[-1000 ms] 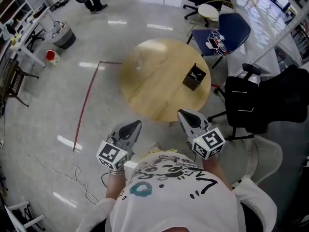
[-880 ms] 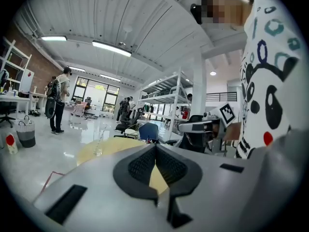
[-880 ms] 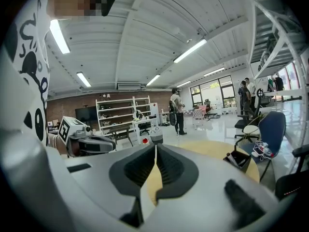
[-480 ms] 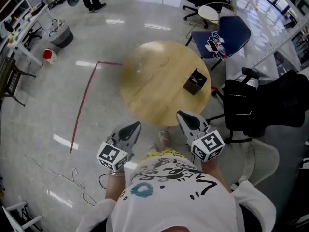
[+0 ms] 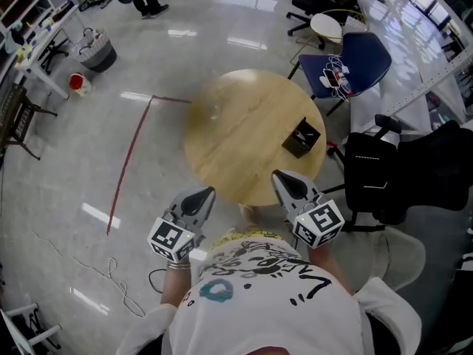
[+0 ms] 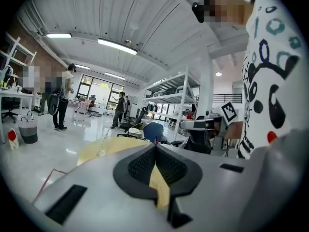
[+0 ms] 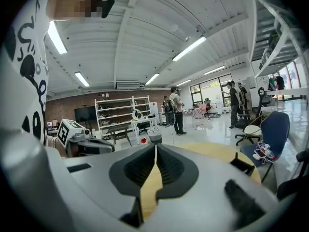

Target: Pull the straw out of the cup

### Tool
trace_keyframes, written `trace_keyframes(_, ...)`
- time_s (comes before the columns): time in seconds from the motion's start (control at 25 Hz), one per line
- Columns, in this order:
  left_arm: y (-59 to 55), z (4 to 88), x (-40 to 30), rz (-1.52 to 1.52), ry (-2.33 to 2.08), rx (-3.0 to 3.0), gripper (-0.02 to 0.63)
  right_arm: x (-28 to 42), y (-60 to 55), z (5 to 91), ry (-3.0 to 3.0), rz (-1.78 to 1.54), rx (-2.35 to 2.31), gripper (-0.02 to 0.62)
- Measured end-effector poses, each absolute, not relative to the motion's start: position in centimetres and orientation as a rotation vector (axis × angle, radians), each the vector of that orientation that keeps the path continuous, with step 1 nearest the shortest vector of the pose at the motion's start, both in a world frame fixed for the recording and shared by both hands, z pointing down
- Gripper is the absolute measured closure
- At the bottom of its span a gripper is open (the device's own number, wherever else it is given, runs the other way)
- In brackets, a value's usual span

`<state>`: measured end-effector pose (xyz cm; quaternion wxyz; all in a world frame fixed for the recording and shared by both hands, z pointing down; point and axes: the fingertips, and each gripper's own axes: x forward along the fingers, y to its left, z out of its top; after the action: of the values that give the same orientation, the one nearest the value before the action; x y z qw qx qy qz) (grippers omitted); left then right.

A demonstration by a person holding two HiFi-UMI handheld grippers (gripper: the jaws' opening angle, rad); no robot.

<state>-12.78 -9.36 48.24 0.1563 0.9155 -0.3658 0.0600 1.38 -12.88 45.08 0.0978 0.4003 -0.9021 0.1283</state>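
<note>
Standing point: just short of the round wooden table point(image 5: 244, 161), both tools held low and close to the body, so nothing is within reach yet.
Left gripper point(image 5: 205, 193): closed, dark pads pressed together with nothing between them point(image 6: 155, 151); aimed forward at the table, probably just being carried.
Right gripper point(image 5: 278, 174): likewise closed and empty point(image 7: 155, 153), level with the other one.
Cup point(image 6: 101, 148): clear, upright on the far left part of the tabletop, well apart from both tools; only a faint glint in the head view point(image 5: 214, 111).
Straw point(image 6: 106, 133): thin pale line leaning out of the cup, hard to make out.
Black box point(image 5: 301, 137): on the table's right side, near the edge, apart from the cup.
Likely next need: stepping closer, opening one claw, steadying the light cup while lifting the straw.
</note>
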Motion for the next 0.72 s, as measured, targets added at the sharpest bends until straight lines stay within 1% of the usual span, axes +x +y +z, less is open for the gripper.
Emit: trace_keyframes(0.72, -20.0, 46.9, -11.2, 0.195, -1.192, 2.581, 0.591, 0.8, -23.3, 44.7, -2.768, 0.377, 0.988, 0.566)
